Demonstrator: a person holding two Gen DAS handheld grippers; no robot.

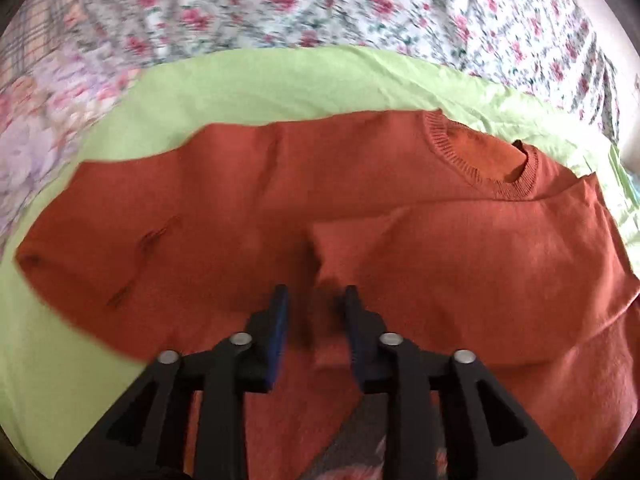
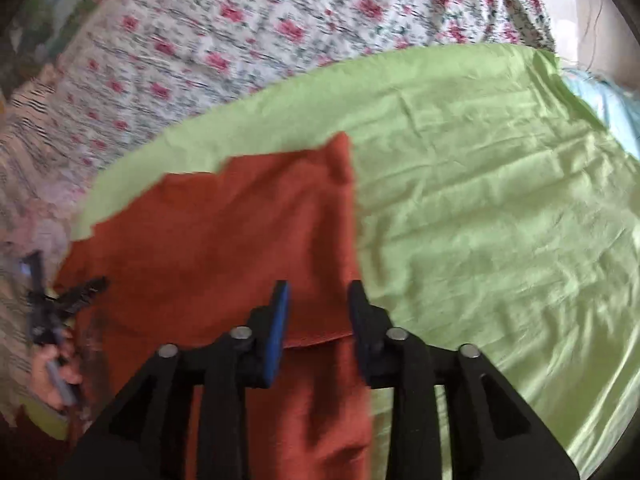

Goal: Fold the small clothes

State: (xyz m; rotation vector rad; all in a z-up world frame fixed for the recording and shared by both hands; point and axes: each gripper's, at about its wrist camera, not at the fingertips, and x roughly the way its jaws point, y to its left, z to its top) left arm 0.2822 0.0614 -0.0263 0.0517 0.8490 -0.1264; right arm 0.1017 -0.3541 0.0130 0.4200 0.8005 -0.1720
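Both tools empty, jaws apart. Left tool (image 1: 316,300) hovers at lower centre of its frame, over the orange sweater (image 1: 248,200), just beside the cuff (image 1: 320,240) of the sleeve (image 1: 460,248) folded across the body. Right tool (image 2: 318,300) sits lower centre of its view, straddling the sweater's right edge, a layered fold line just ahead of the pads.

Sweater lies flat on the green sheet (image 1: 280,80) on the bed, collar (image 1: 480,156) upper right in the left view. Floral cover (image 2: 240,40) fills the top of both frames.

Risks as I judge them:
- pinch grabs only the top layer, fold opens
- pads catch green sheet with the knit, drags both
- sleeve slides off the body when lifted
- both views blurred, so aim is uncertain
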